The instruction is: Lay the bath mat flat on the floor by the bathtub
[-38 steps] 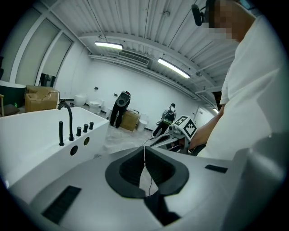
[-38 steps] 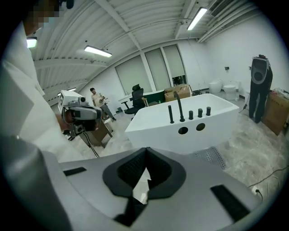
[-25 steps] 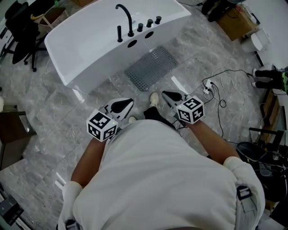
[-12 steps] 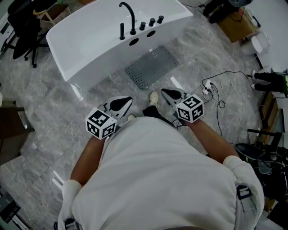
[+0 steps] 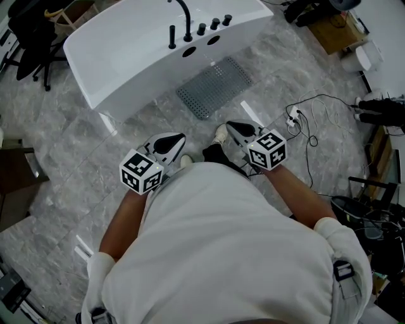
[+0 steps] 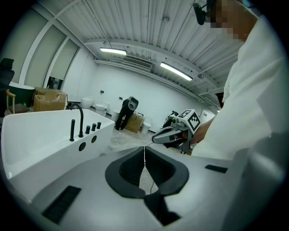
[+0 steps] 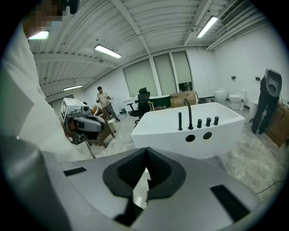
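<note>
The grey perforated bath mat (image 5: 214, 87) lies flat on the marble floor beside the white bathtub (image 5: 133, 50), just below its black faucet (image 5: 183, 16). My left gripper (image 5: 172, 140) is held in front of my body, shut, with nothing between its jaws. My right gripper (image 5: 235, 128) is held likewise, shut and empty, near my white shoe (image 5: 219, 133). Both hang well short of the mat. In the right gripper view the tub (image 7: 189, 128) stands ahead and an edge of the mat (image 7: 220, 163) shows on the floor. The left gripper view shows the tub (image 6: 49, 135) at left.
A power strip with white cables (image 5: 304, 123) lies on the floor at right. A black office chair (image 5: 28, 31) stands at the upper left. A cardboard box (image 5: 335, 28) sits at the upper right. A person (image 7: 105, 103) stands far off in the right gripper view.
The head view has drifted slightly, so the tub and mat sit a little higher in the picture. Both grippers stay shut in about the same place.
</note>
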A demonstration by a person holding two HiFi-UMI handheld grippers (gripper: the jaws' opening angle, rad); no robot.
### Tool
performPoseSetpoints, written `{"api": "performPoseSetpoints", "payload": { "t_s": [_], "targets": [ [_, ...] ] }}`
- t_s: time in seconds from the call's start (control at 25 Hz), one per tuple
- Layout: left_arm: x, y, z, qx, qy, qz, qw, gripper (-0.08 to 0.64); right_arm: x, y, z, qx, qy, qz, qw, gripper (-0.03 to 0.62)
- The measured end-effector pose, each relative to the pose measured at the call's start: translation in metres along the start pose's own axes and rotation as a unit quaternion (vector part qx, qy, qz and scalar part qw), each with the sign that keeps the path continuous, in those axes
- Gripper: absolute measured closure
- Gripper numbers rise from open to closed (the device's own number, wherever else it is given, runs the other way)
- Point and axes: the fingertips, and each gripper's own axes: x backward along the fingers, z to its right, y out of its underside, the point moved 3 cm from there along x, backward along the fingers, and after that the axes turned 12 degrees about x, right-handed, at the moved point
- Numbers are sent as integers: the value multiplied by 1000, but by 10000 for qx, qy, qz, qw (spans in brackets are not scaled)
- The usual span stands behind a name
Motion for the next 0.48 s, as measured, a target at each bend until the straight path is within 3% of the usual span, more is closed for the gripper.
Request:
{"api": "performPoseSetpoints", "payload": {
  "t_s": [0.48],
  "targets": [
    [-15,-1,1,-13,148,-91,9998,540,7,5,4,-7,32,-126,9999,584]
  ]
}}
